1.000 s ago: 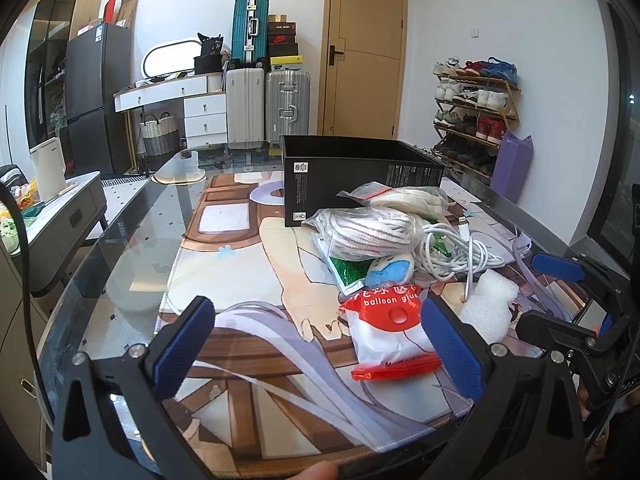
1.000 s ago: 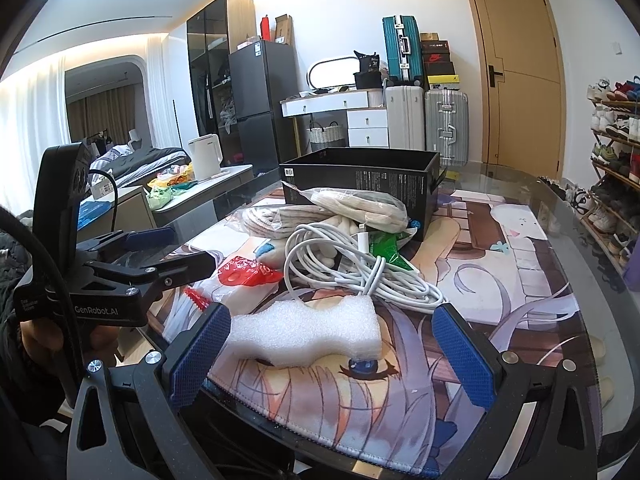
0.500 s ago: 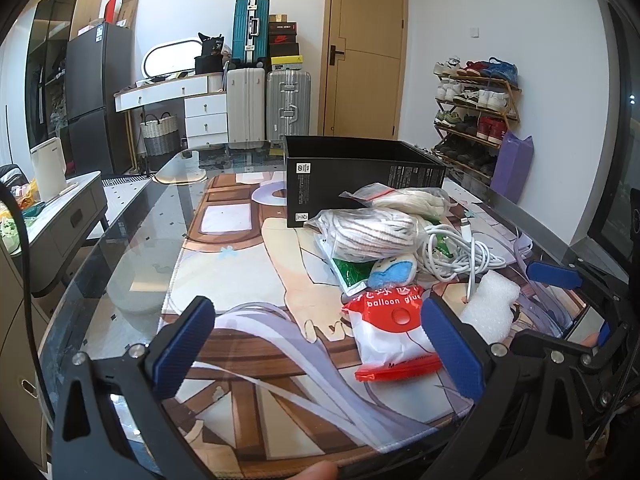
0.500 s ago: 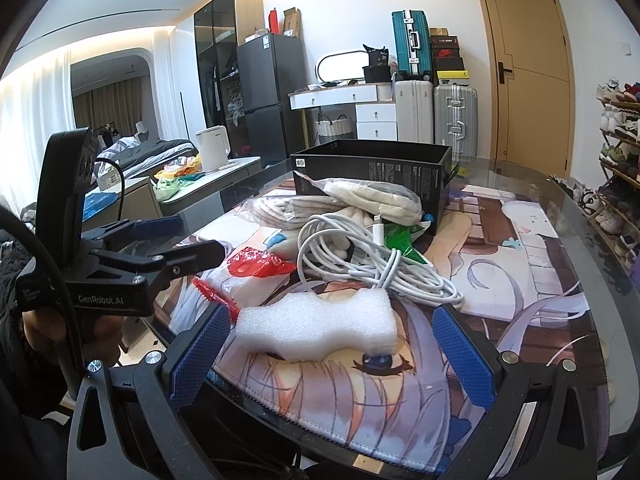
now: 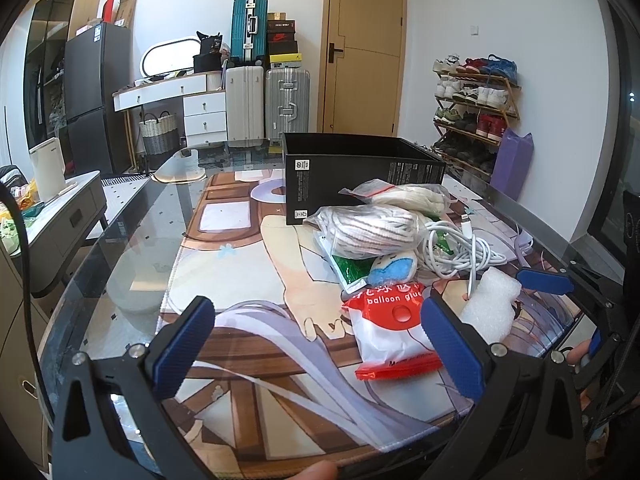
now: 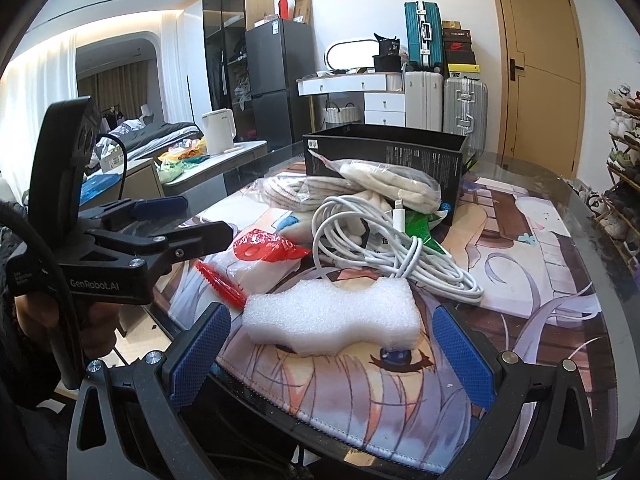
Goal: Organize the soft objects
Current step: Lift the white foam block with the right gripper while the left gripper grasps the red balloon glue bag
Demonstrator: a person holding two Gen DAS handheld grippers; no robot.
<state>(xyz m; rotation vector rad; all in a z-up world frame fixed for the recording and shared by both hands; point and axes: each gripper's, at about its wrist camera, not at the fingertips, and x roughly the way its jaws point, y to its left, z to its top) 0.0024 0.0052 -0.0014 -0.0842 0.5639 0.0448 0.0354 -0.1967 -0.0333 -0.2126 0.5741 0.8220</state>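
A white foam block [image 6: 334, 318] lies on the printed mat, between my right gripper's [image 6: 332, 358] open blue pads and a little ahead of them; it also shows in the left wrist view [image 5: 490, 306]. Behind it lie a coiled white cable [image 6: 384, 248], a red-and-white balloon glue bag [image 5: 390, 330], bagged rope [image 5: 370, 232] and a second bag of cream cord [image 6: 390, 186]. An open black box [image 5: 360, 170] stands behind the pile. My left gripper [image 5: 320, 346] is open and empty, left of the bag.
The glass table [image 5: 132, 240] carries a printed mat [image 5: 240, 280]. The left gripper's body [image 6: 120, 248] sits to the left in the right wrist view. A shoe rack [image 5: 474, 108], suitcases [image 5: 266, 108] and a side cabinet [image 5: 60, 216] stand around the table.
My right gripper has moved forward and closer to the foam block, which now sits larger between its pads. The left gripper has hardly moved.
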